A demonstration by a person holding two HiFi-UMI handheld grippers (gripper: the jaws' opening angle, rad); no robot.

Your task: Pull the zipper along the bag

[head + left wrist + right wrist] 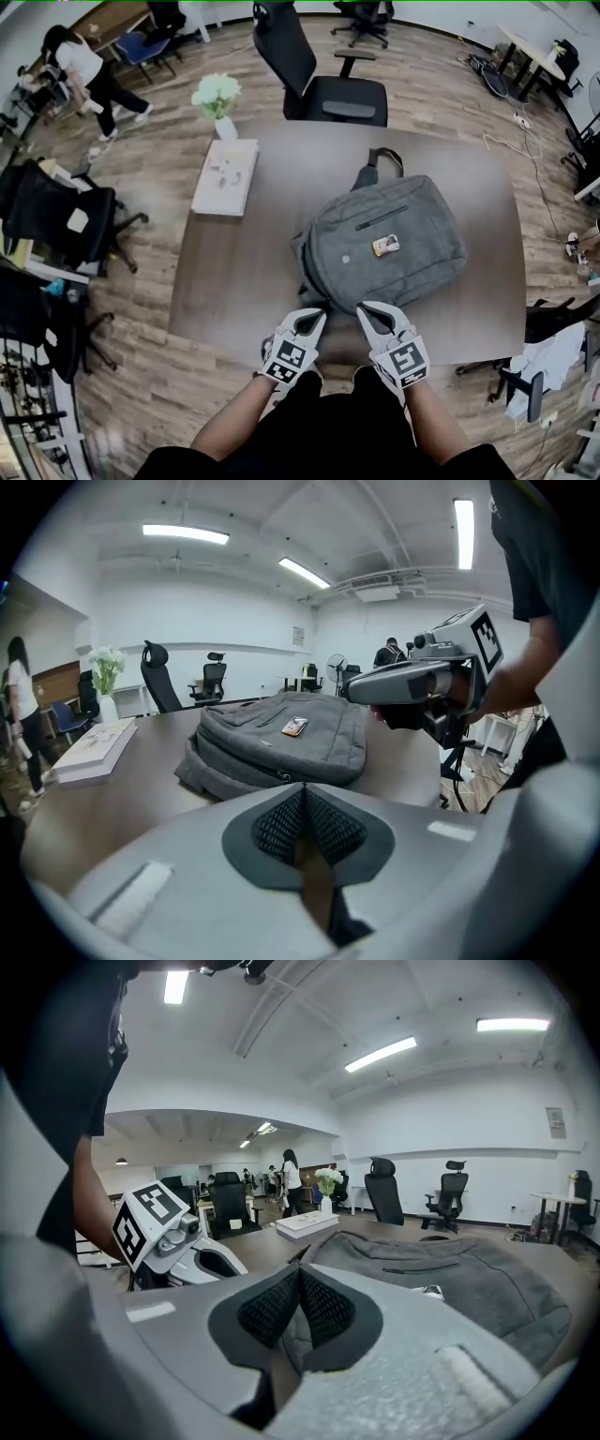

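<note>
1. Table (234,281): dark wood top that carries the task's thing.
2. Bag (384,239): grey backpack, flat on the table, middle to near edge. Its handle points to the far edge, so its long axis runs away from the person.
3. Left gripper (319,317): at the near edge, just short of the bag's near-left corner. Jaws clenched, nothing seen between them.
4. Right gripper (364,309): beside the left, its tips at the bag's near side. Jaws clenched, no clear hold on the fabric.
5. Zipper pull (284,776): on the bag's side seam, straight ahead of the left gripper. Judged nearer to that hand; the seam runs crosswise to its jaws.
</note>
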